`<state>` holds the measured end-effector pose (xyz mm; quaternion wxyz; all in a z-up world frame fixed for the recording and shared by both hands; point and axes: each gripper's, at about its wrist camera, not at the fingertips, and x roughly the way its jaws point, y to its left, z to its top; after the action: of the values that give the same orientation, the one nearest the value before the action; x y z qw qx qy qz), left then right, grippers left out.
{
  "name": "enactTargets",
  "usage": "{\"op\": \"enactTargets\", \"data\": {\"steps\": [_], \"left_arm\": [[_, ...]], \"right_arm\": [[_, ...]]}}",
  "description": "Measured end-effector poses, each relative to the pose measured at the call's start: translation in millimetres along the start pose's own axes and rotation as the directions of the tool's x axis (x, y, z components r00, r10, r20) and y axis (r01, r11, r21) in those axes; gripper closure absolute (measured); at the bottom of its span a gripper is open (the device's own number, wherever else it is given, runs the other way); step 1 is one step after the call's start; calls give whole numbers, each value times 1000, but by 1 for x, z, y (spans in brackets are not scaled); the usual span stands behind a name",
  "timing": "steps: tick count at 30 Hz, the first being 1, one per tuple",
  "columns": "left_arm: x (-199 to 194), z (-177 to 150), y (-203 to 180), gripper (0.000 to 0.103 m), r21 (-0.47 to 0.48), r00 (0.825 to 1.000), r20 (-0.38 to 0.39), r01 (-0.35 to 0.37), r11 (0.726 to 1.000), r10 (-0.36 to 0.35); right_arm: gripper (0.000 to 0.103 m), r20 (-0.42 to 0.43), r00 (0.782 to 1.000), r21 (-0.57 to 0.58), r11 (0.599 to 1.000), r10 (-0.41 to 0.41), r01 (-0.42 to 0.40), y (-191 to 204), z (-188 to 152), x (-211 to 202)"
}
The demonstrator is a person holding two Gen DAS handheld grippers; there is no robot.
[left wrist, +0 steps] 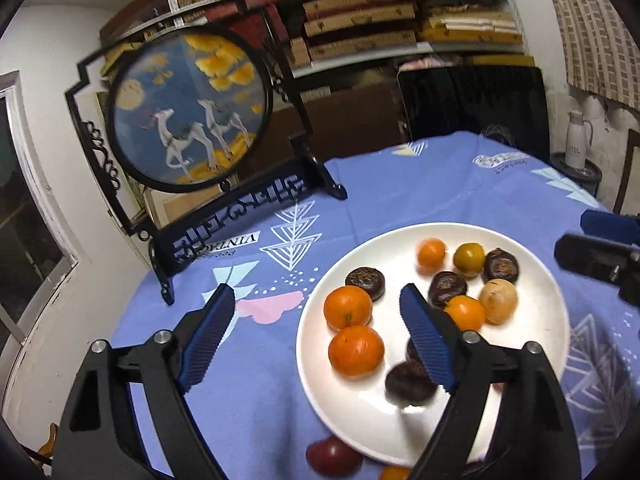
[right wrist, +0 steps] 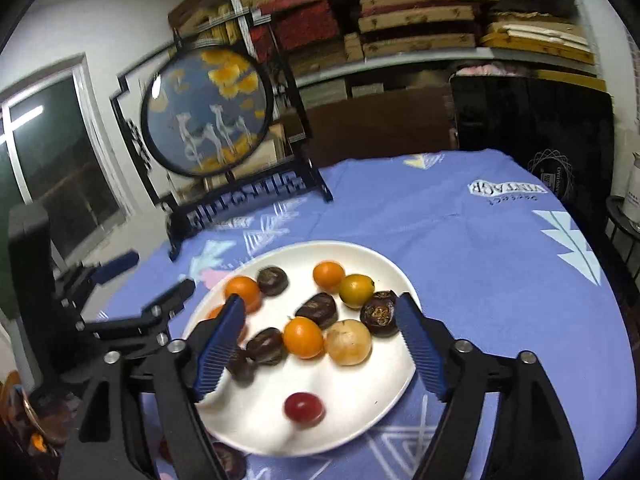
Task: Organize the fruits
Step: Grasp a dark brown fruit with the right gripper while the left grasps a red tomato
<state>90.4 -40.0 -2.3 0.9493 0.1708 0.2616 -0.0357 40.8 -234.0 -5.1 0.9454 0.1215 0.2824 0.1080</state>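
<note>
Roughly 4 oranges [left wrist: 347, 307], 5 dark fruits [right wrist: 317, 310], 1 red [right wrist: 304, 408] on plate [right wrist: 392, 392]; both tongs [left wrist: 316, 336] [right wrist: 320, 344] wide open, empty.

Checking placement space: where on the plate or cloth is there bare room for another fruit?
The plate is bare at its near part, around the red fruit. The tablecloth is bare right of and beyond the plate. Crowded: the plate's middle and far half, with oranges and dark fruits clustered.

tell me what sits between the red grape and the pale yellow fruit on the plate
Nothing: in the right wrist view only bare white plate separates the red grape from the pale yellow fruit.
</note>
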Motion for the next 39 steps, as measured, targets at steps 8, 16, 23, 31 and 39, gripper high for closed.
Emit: {"op": "enactTargets", "data": {"steps": [8,16,23,31,39], "left_arm": [[-82,-7,41,12,-158,987,159,-11,987,37],[-136,-32,57,6,-199,972,226,-11,980,57],[-131,-66,64,5,-171,990,132,-24,985,47],[-95,-104,70,5,-160,998,-38,41,986,-47],[-90,-120,76,5,-135,990,-63,118,984,-128]], "right_arm": [[4,288,957,-55,998,7,9,27,-2,-108],[4,299,938,-76,984,174,-159,42,-22,-152],[4,-27,996,-153,984,89,-92,52,-60,-82],[13,-359,932,-362,928,-51,-89,82,-110,-14],[21,-455,881,-488,864,-132,-122,102,-122,31]]}}
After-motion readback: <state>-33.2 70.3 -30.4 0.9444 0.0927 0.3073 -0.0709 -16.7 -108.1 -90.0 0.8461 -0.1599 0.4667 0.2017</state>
